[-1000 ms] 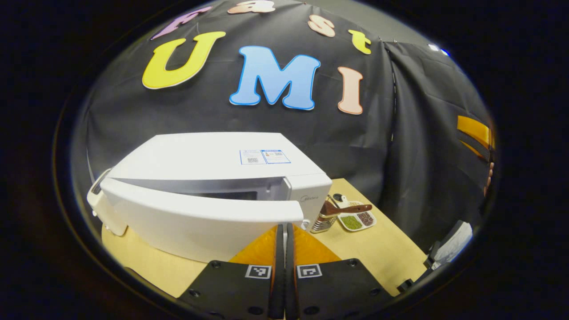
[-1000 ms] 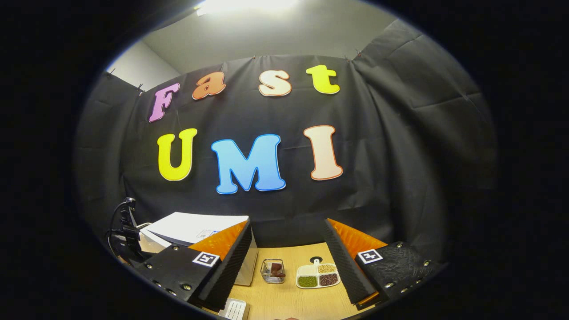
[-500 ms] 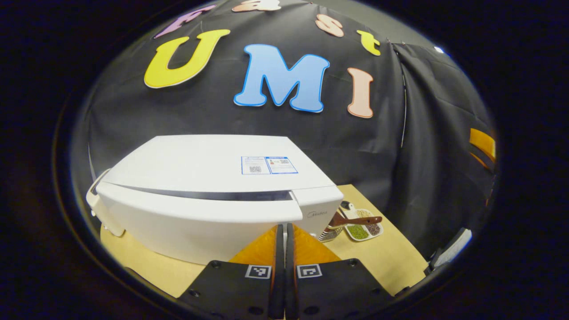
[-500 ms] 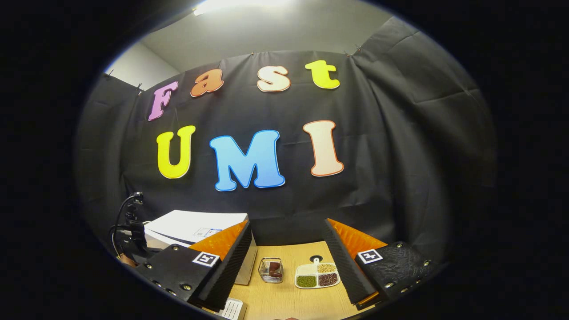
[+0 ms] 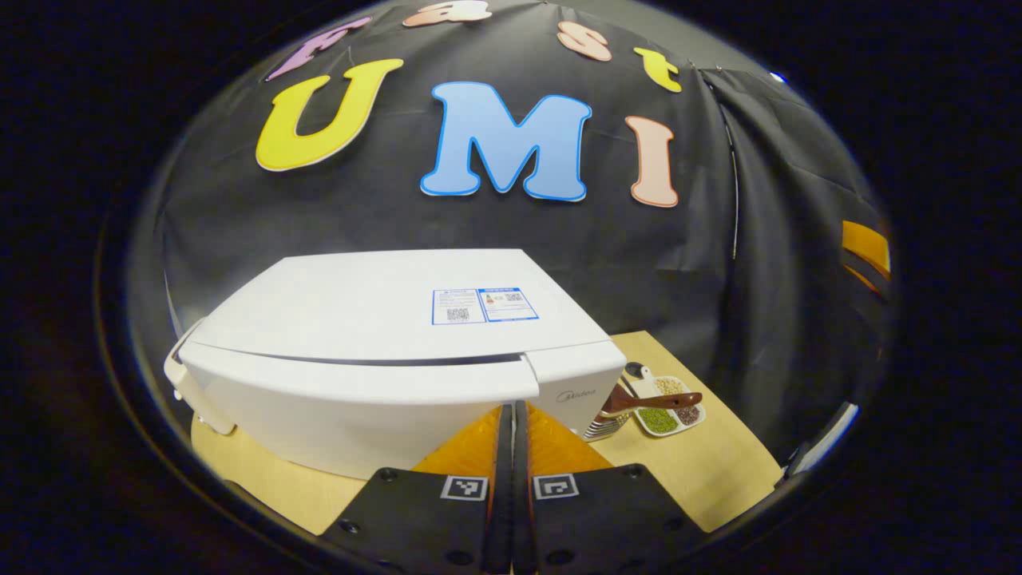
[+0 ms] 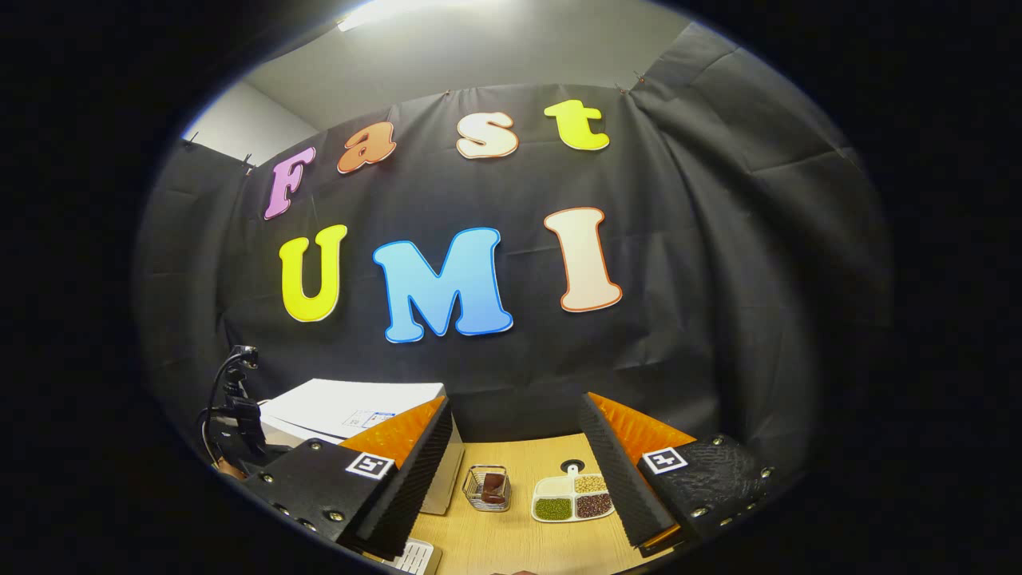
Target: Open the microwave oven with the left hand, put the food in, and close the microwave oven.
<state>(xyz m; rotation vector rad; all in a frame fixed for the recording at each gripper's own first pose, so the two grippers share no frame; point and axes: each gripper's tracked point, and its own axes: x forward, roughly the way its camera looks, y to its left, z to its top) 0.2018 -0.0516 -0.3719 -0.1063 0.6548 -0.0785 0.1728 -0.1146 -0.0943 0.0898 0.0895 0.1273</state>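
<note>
Looking along the left gripper (image 5: pixel 512 423), we see its two fingers pressed flat together with nothing between them, their tips right at the lower front edge of the white box-shaped microwave oven (image 5: pixel 383 319), near the door's free end; whether they touch the door we cannot tell. The curved white door (image 5: pixel 351 399) lies almost flush with the body, with only a thin dark seam along its top edge. The oven stands on a pale wooden table (image 5: pixel 687 471). We cannot see any food inside it, since the door covers the cavity.

Just right of the oven we see a small wire basket (image 5: pixel 604 428) with a brown wooden-handled utensil (image 5: pixel 651 401) resting across it, and beside that a white divided dish (image 5: pixel 669 407) holding green, dark red and pale beans.

From the right gripper view, the right gripper (image 6: pixel 519 471) is held wide apart, its fingers (image 6: pixel 415 471) splayed to either side and gripping nothing. It hangs above the table, well back from the things on it. Between its fingers we see the same wire basket (image 6: pixel 489 489) with a brown item in it and the same divided dish (image 6: pixel 572 498). Behind its left finger lies the oven's white top (image 6: pixel 351 403), and farther left a dark cabled device (image 6: pixel 235 399) that we cannot identify with confidence.
</note>
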